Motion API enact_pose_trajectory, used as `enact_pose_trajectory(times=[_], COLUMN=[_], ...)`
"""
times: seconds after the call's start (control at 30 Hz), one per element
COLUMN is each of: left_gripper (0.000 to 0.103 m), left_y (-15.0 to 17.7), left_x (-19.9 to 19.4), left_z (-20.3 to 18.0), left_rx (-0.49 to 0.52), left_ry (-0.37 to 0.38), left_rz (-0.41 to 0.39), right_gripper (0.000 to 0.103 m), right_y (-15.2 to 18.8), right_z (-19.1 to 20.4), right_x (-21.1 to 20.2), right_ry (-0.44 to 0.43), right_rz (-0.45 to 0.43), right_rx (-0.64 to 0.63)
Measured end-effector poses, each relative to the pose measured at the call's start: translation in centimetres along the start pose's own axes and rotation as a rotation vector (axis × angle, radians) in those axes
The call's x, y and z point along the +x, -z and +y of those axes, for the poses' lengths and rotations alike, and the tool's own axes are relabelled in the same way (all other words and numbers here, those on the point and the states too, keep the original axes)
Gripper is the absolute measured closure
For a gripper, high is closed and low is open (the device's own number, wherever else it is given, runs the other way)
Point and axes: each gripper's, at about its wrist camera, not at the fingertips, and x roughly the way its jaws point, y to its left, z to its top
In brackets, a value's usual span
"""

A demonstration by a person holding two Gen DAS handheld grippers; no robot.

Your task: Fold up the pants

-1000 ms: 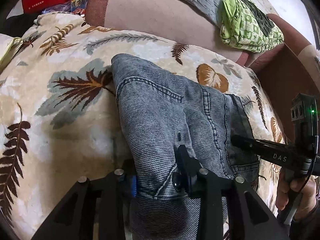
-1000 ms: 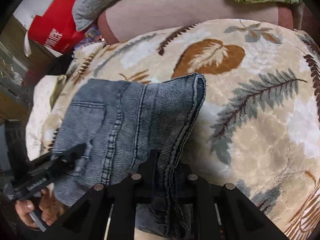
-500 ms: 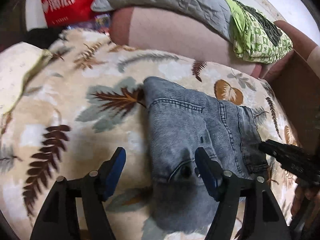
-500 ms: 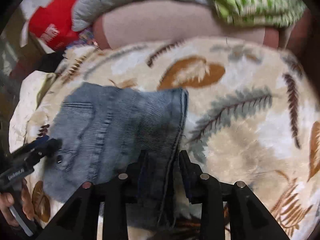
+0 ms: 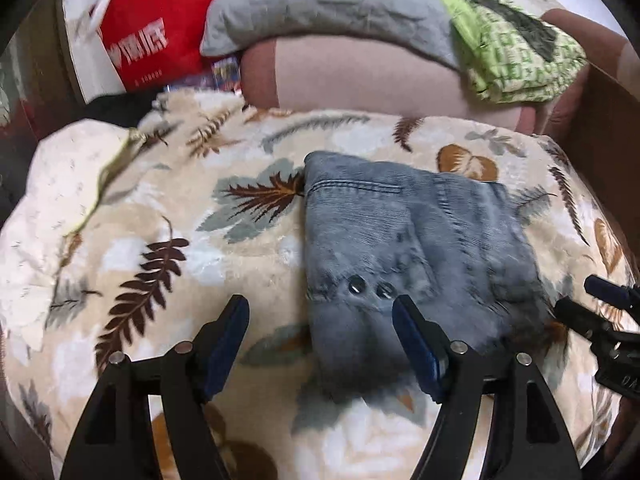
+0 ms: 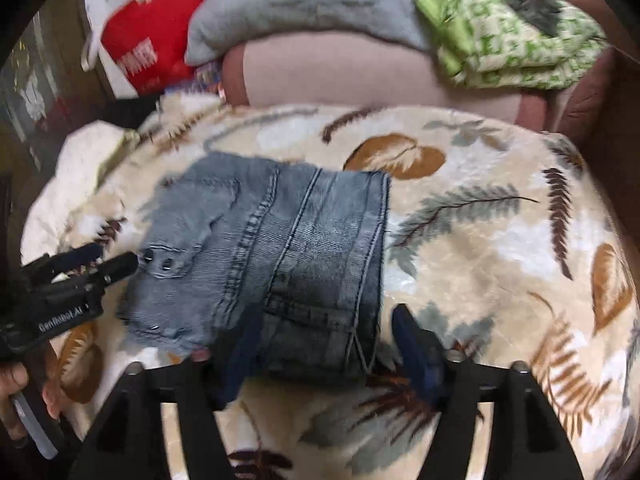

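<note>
The grey-blue denim pants lie folded into a compact rectangle on the leaf-print blanket; they also show in the right wrist view. My left gripper is open and empty, just in front of the pants' near left edge. My right gripper is open and empty, its jaws standing either side of the near right corner of the fold. The left gripper shows at the left of the right wrist view; the right gripper shows at the right edge of the left wrist view.
The blanket covers a pinkish sofa seat, with the backrest behind. A grey pillow and a green patterned cloth lie on the backrest. A red bag stands at the back left. A brown armrest is at right.
Both grippers have let go of the pants, opened and pulled back. The folded pants now lie flat on the blanket.
</note>
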Motion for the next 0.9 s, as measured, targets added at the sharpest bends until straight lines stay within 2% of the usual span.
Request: enact_pose_trajectory(times=[0.1,0.2,0.37,0.53,0.77,0.9], left_gripper=[0.028,0.028,0.028,0.026,0.025,0.025], left_y=[1.5,3.0,4.0,4.2,4.3,4.3], left_x=[-2.1,-4.2,-6.6,-7.8,-8.4,-8.8], left_z=[-1.1,-1.9,-3.0,-3.9,-4.1,-3.8], left_rx=[0.014,-0.004,-0.019,-0.011,0.013,0.015], left_ry=[-0.014,0.03,0.056,0.061,-0.008,-0.006], left_rz=[0.01,0.008,-0.015,-0.04,-0.078,-0.101], right_gripper=[0.025,0.025,0.025,0.025,0.024,0.024], right_y=[2.4,4.8,7.1,7.3,6.1,6.2], right_z=[0.1,-0.1,-0.1,-0.2,0.6,0.9], right_x=[-1.2,-2.5,-4.5,-5.5,-6.6,-6.2], right_ry=[0.016,0.001,0.011,0.019,0.063,0.069], right_rz=[-0.006,-0.012,-0.044,-0.063,-0.115,-0.108], right_rx=[0.013,0.038,0.038,0.038,-0.011,-0.024])
